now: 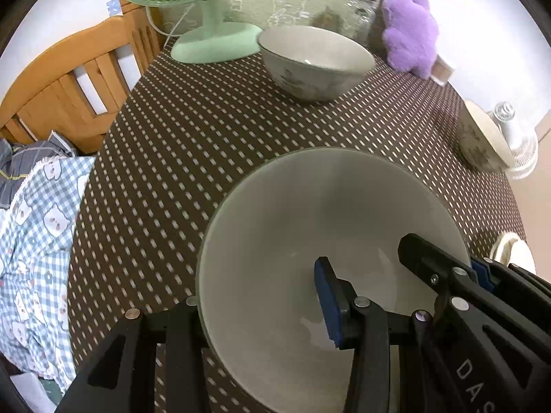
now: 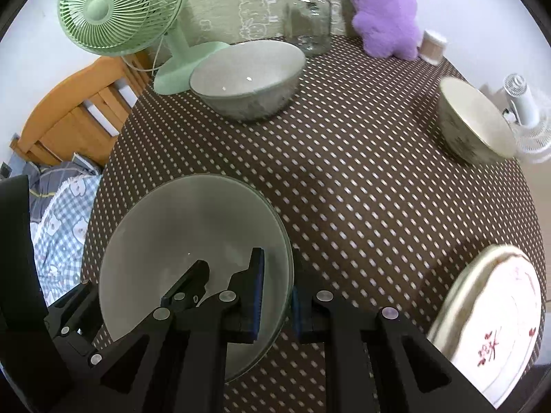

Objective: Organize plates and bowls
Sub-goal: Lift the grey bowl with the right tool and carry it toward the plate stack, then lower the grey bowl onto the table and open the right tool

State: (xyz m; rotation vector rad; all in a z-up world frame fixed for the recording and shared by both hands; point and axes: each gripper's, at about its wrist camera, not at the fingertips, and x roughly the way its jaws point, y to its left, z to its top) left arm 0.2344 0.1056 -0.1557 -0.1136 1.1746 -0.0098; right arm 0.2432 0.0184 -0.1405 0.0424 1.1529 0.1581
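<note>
**Two grippers on one bowl**

Both grippers clamp the near bowl (image 1: pixel 330 241) on the tabletop (image 2: pixel 344 179): left gripper (image 1: pixel 261 309) on its left rim, right gripper (image 2: pixel 277 292) on its right. A second bowl (image 2: pixel 248 75) sits far ahead.

A table (image 2: pixel 361 189) holds all the dishes. The near bowl (image 2: pixel 193 227) stands at its front left part, and both grippers reach into it: the left gripper (image 2: pixel 186 284) from the left side, the right gripper (image 2: pixel 277 296) over its right rim. A second bowl (image 2: pixel 248 75) stands at the back, just before a fan (image 2: pixel 120 10). A jar (image 2: pixel 308 17) and a plush toy (image 2: pixel 382 13) stand behind, to the right. A third bowl (image 2: pixel 471 120) is at the right edge, a plate (image 2: pixel 492 313) at the front right
</note>
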